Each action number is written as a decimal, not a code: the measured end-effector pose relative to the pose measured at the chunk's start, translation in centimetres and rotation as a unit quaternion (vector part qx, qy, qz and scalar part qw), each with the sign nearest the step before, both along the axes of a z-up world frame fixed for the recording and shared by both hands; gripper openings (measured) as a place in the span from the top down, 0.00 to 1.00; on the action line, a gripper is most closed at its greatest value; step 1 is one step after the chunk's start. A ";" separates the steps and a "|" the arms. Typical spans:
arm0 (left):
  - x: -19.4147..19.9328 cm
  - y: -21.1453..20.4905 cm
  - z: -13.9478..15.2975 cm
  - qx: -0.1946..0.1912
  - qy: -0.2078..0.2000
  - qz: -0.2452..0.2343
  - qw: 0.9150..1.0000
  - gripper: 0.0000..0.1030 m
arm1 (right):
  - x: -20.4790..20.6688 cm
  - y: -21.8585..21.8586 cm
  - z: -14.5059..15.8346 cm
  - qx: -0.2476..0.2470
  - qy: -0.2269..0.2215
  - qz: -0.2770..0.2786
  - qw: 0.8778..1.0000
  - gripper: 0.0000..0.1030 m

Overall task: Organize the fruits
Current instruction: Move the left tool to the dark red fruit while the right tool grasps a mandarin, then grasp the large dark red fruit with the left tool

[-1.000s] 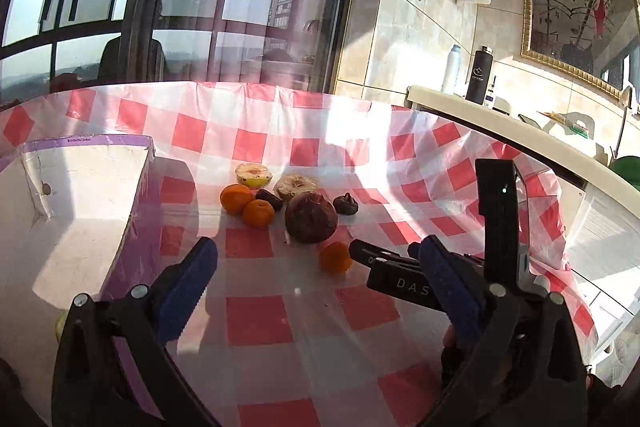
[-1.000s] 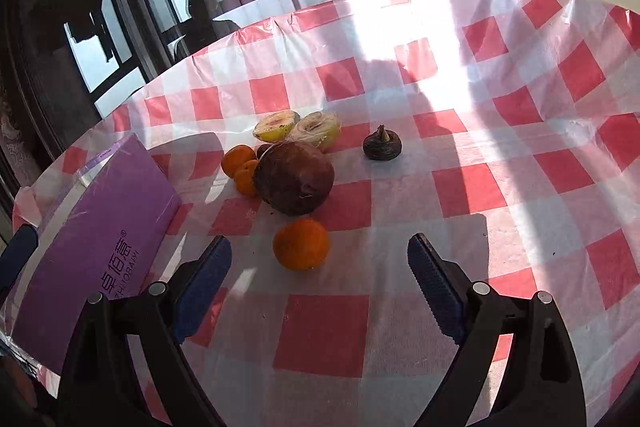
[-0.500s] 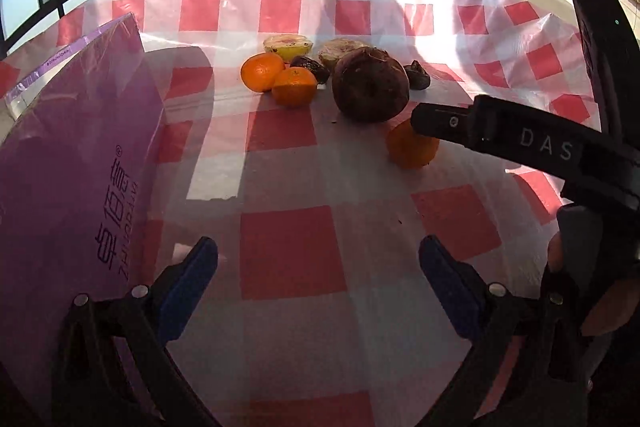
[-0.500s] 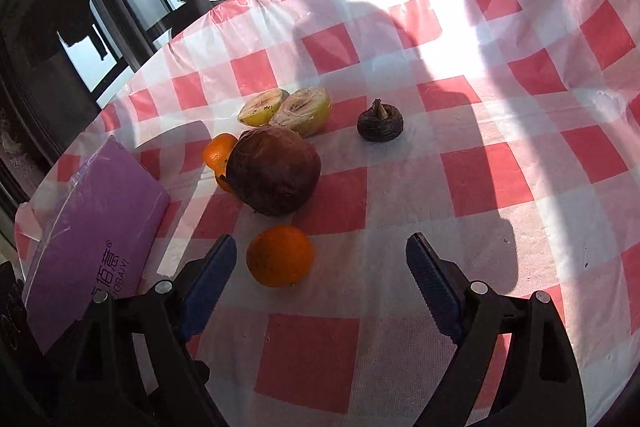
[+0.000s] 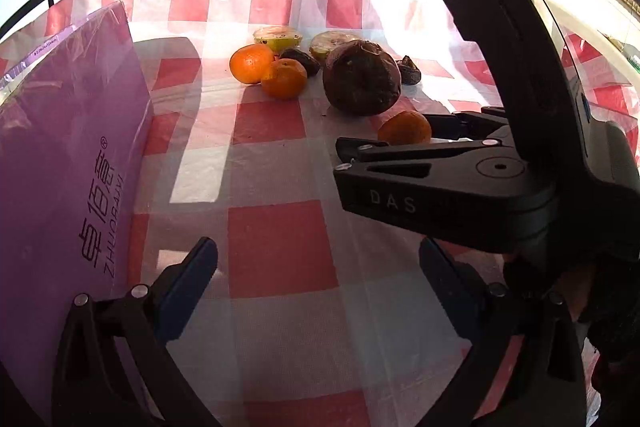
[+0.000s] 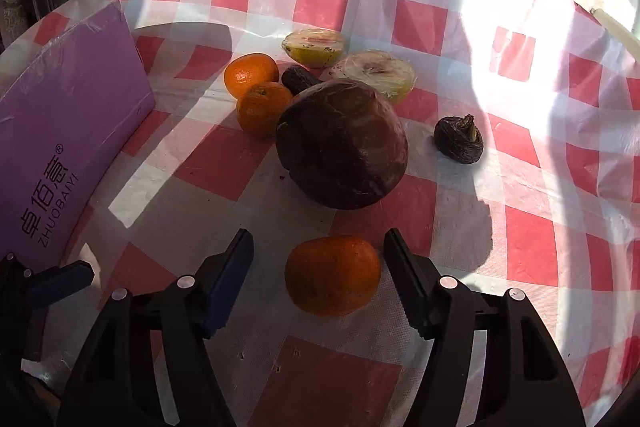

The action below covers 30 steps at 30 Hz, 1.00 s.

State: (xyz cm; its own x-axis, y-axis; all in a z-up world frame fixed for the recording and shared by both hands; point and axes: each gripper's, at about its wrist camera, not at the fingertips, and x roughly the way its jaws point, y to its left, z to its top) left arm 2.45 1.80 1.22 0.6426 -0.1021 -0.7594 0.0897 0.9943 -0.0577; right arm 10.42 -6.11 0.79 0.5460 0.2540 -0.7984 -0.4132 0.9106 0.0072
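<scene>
Biggest thing here is the purple box point(image 6: 68, 131) along the left edge of the checkered worktop point(image 6: 532, 239). Next, the dark maroon fruit point(image 6: 342, 145), wrinkly and round, mid-cloth, with 2 tangerines point(image 6: 256, 95) touching just behind-left of it. The lone tangerine point(image 6: 332, 275) sits between the spread fingers of the right gripper point(image 6: 319, 269), gaps on both sides. Left gripper point(image 5: 318, 281) is spread too, holding nothing, over bare cloth beside the box.
</scene>
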 end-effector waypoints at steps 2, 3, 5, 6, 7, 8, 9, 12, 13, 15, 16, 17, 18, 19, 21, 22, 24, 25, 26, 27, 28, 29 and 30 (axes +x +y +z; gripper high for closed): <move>0.0 0.0 0.0 0.001 0.000 0.000 1.000 0.02 | -0.1 -0.6 0.2 0.002 -0.005 -0.017 1.000 0.64; 0.0 -0.1 0.0 0.001 0.000 0.001 1.000 0.02 | -0.1 -1.1 0.2 0.006 -0.004 -0.026 1.000 0.64; 0.1 0.0 0.0 0.001 0.001 0.002 1.000 0.02 | -0.6 -2.4 0.6 0.030 -0.010 -0.046 0.998 0.64; 0.0 0.0 0.0 0.001 0.001 0.002 1.000 0.02 | -1.0 -3.3 1.0 0.046 -0.015 -0.057 0.997 0.64; 0.1 0.1 0.0 0.001 0.000 0.002 1.000 0.02 | -1.3 -4.3 1.2 0.061 -0.019 -0.069 0.996 0.64; 0.1 0.1 0.0 0.001 0.000 0.003 1.000 0.02 | -1.7 -5.3 1.4 0.074 -0.023 -0.082 0.994 0.64; 0.1 0.1 0.0 0.001 0.000 0.004 1.000 0.02 | -2.1 -6.4 1.6 0.088 -0.029 -0.098 0.991 0.64; 0.1 0.1 0.0 0.003 0.002 0.004 1.000 0.02 | -3.4 -10.2 2.1 0.123 -0.046 -0.144 0.981 0.64; 0.1 0.1 0.0 0.004 0.002 0.004 1.000 0.02 | -3.6 -11.8 2.2 0.142 -0.049 -0.162 0.975 0.64; 0.1 0.0 -0.1 0.005 0.003 0.003 1.000 0.02 | -3.8 -15.0 2.0 0.198 -0.047 -0.187 0.961 0.64; 0.1 0.0 -0.1 0.005 0.003 0.003 1.000 0.02 | -3.7 -16.7 1.7 0.237 -0.047 -0.196 0.950 0.64; 0.1 0.0 -0.1 0.005 0.004 0.004 1.000 0.02 | -3.9 -18.1 1.5 0.267 -0.049 -0.206 0.940 0.64; 0.2 0.0 -0.1 0.006 0.005 0.004 1.000 0.02 | -4.0 -19.3 1.5 0.290 -0.051 -0.215 0.931 0.64; 0.2 0.0 -0.2 0.008 0.008 0.003 1.000 0.02 | -4.1 -20.2 1.5 0.305 -0.054 -0.222 0.925 0.64; 0.4 -0.1 -0.4 0.009 0.015 0.001 1.000 0.02 | -4.2 -21.1 1.3 0.325 -0.054 -0.224 0.917 0.64; 0.5 -0.1 -0.4 0.010 0.016 0.003 1.000 0.02 | -4.1 -21.2 1.3 0.337 -0.054 -0.223 0.913 0.64; 0.6 -0.1 -0.4 0.010 0.018 0.007 1.000 0.02 | -4.2 -20.6 1.6 0.330 -0.060 -0.211 0.918 0.64; 0.7 -0.1 -0.4 0.008 0.019 0.009 1.000 0.02 | -4.4 -20.1 1.8 0.320 -0.067 -0.203 0.923 0.64; 0.9 -0.2 -0.3 -0.001 0.021 0.010 1.000 0.02 | -4.4 -19.6 2.0 0.310 -0.071 -0.195 0.928 0.64; 1.1 -0.4 -0.3 -0.011 0.020 0.012 1.000 0.02 | -4.4 -19.0 2.1 0.296 -0.076 -0.188 0.933 0.64; 1.5 -0.7 -0.2 -0.016 0.017 0.017 1.000 0.02 | -4.5 -18.6 2.3 0.287 -0.078 -0.183 0.937 0.64; 2.1 -1.1 0.0 -0.017 0.011 0.025 0.999 0.02 | -4.5 -18.5 2.3 0.288 -0.077 -0.179 0.938 0.64; 2.8 -1.5 0.2 -0.016 0.004 0.034 0.999 0.02 | -4.5 -18.6 2.2 0.291 -0.076 -0.182 0.936 0.64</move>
